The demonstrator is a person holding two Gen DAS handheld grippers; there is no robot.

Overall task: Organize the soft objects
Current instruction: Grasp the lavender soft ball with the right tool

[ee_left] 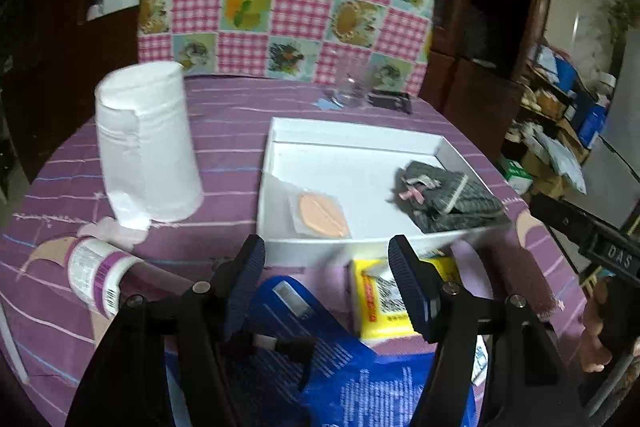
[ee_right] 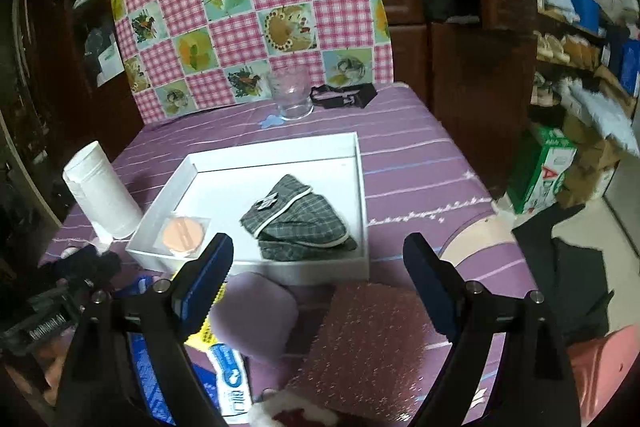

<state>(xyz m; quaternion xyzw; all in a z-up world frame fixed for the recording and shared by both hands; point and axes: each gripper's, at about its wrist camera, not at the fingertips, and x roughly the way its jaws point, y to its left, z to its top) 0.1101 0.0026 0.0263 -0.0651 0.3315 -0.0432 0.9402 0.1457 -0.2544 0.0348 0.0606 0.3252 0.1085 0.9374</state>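
so, taking the white tray (ee_right: 362,195) as the landmark: left of it stands the paper roll (ee_right: 100,187); inside it lie 2 soft things, a peach puff (ee_right: 184,233) at its near-left corner and a folded grey plaid cloth (ee_right: 298,223) toward its right. just in front of the tray, still outside, sit a yellow packet (ee_left: 380,291), a lilac pad (ee_right: 256,319) and a pink foam sheet (ee_right: 372,339). the left gripper (ee_left: 328,267) hangs part open over the tray's front edge, holding nothing; the right gripper (ee_right: 318,259) gapes wide and empty above the lilac pad. probably that pad goes next: straddle it squarely, pinch gently, lift clear of the rim, then set it in the bare middle.
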